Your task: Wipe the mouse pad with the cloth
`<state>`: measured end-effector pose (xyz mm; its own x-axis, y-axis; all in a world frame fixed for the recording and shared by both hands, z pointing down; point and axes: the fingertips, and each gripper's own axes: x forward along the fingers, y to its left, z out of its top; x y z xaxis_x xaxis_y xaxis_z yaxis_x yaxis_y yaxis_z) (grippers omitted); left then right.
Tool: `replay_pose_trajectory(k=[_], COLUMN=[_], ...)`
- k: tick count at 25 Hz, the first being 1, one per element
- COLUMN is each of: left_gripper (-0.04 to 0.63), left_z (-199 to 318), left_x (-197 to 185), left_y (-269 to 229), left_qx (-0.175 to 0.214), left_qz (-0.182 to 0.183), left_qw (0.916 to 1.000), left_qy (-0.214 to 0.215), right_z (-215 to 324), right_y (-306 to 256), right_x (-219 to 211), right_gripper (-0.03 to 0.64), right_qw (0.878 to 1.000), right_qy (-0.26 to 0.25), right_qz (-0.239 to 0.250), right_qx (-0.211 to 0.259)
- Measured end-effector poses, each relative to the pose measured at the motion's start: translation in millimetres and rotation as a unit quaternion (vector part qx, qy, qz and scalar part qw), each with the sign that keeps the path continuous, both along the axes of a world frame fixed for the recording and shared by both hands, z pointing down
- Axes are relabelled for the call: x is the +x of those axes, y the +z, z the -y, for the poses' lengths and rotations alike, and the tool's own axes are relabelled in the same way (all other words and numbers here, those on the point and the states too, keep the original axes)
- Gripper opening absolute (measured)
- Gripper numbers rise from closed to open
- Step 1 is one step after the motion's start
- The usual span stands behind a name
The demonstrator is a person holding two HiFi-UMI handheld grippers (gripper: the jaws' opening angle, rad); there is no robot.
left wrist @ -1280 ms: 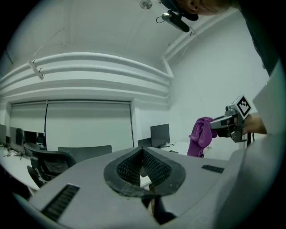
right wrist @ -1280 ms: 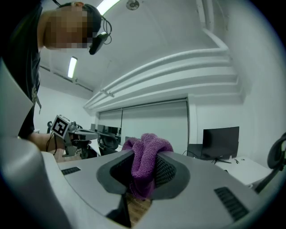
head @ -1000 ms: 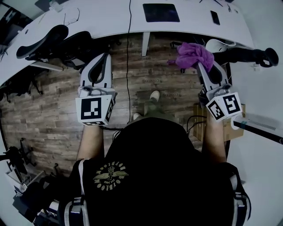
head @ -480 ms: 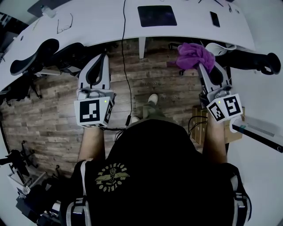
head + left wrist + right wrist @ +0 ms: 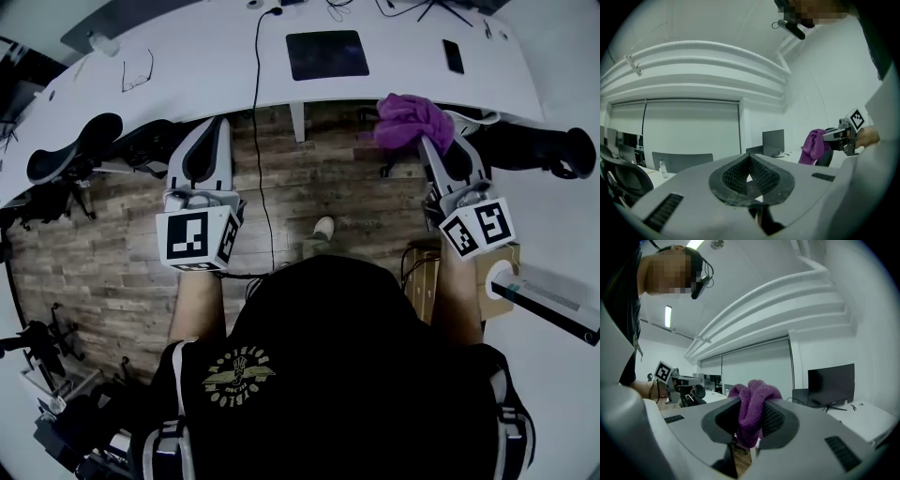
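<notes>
The dark mouse pad [image 5: 327, 53] lies flat on the white desk [image 5: 206, 66], ahead of both grippers. My right gripper [image 5: 427, 138] is shut on a bunched purple cloth [image 5: 411, 119], held in the air at the desk's front edge, right of the pad. In the right gripper view the cloth [image 5: 752, 409] fills the gap between the jaws. My left gripper [image 5: 217, 119] hovers level with it on the left, shut and holding nothing; its tips meet in the left gripper view [image 5: 750, 158]. From there, the cloth [image 5: 813, 145] shows off to the right.
A black cable [image 5: 257, 112] drops from the desk between the grippers. Eyeglasses [image 5: 139, 71] and a dark phone [image 5: 453, 55] lie on the desk. Office chairs [image 5: 89, 145] [image 5: 534, 145] stand at both sides over the wooden floor. A cardboard box [image 5: 495, 270] sits at right.
The desk and mouse pad have come further into the head view. Both grippers hold their places relative to the body; the right one still grips the cloth.
</notes>
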<state>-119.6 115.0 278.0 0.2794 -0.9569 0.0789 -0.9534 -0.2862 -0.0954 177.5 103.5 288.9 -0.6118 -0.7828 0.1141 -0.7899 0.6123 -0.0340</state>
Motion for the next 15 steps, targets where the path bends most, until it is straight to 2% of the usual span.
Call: replay_pose_trajectory(k=[7, 15], left_gripper=[0.003, 0.003], left_z=[16, 15], left_x=[4, 4], left_y=[-13, -19], left_qx=[0.009, 0.015], left_qz=[-0.002, 0.01], left_qw=[0.9995, 0.999], left_qy=[-0.03, -0.041], right_z=[26, 35], right_y=[-3, 0], right_x=[12, 18], right_gripper=[0.083, 0.083], right_qw=[1.0, 0.999], right_qy=[-0.024, -0.028], right_qz=[0.015, 0.026], right_qx=[0.007, 0.004])
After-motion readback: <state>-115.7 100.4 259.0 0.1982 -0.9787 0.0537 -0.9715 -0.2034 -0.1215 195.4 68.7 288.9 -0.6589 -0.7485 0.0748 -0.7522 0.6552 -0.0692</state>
